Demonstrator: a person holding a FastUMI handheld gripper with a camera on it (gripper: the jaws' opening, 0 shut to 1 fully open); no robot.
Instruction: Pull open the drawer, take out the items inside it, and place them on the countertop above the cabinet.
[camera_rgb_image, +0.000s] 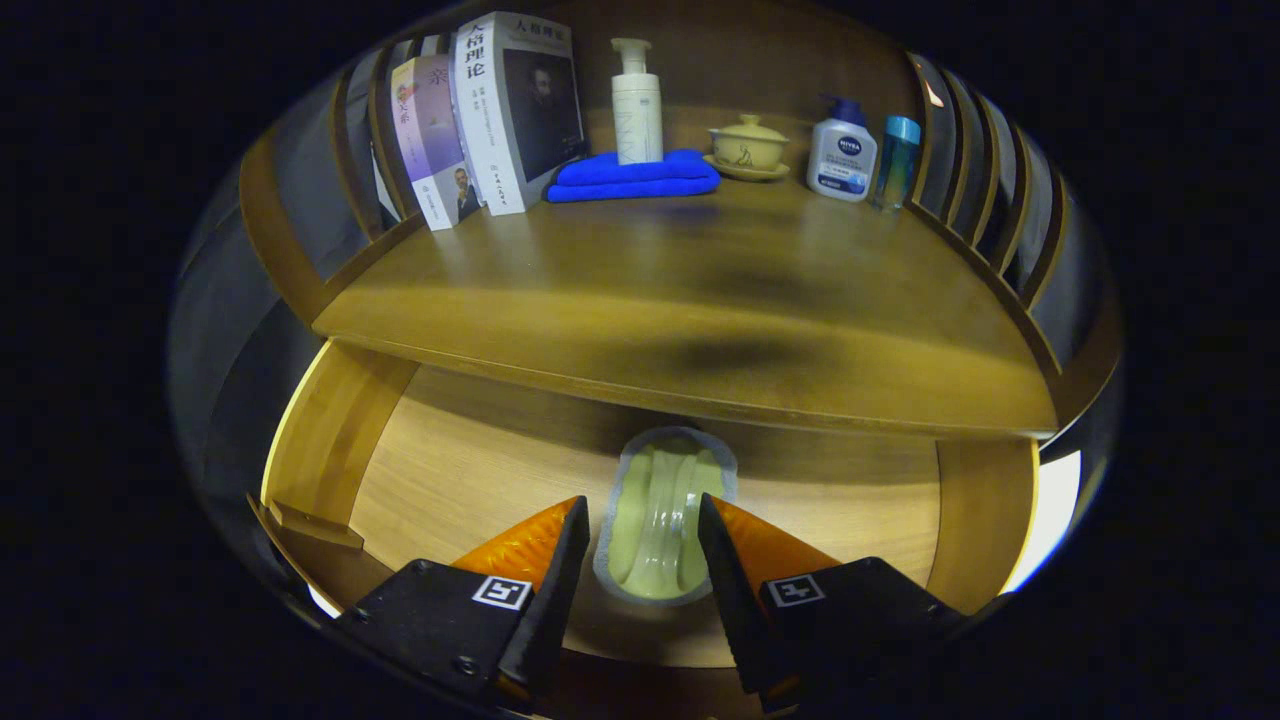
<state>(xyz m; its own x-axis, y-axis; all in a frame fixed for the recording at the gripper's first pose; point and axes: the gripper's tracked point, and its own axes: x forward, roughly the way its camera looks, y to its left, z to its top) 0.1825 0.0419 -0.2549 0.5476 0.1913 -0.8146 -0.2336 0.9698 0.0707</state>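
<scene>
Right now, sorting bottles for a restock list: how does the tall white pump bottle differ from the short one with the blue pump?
The tall white pump bottle stands on the folded blue towel; the short bottle with the blue pump stands on the bare countertop. One is slim with a white pump, the other squat. Both are upright.

Standing at the back of the wooden top: 2 upright paperback books (480, 120) leaning together; beside them a folded blue cloth (640, 178) carrying a tall white pump bottle (636, 100). Sitting further along, a small yellowish lidded ceramic cup on a saucer (748, 146), then a squat white pump bottle with a blue cap (842, 150), touching a slim clear blue bottle (896, 160).
</scene>
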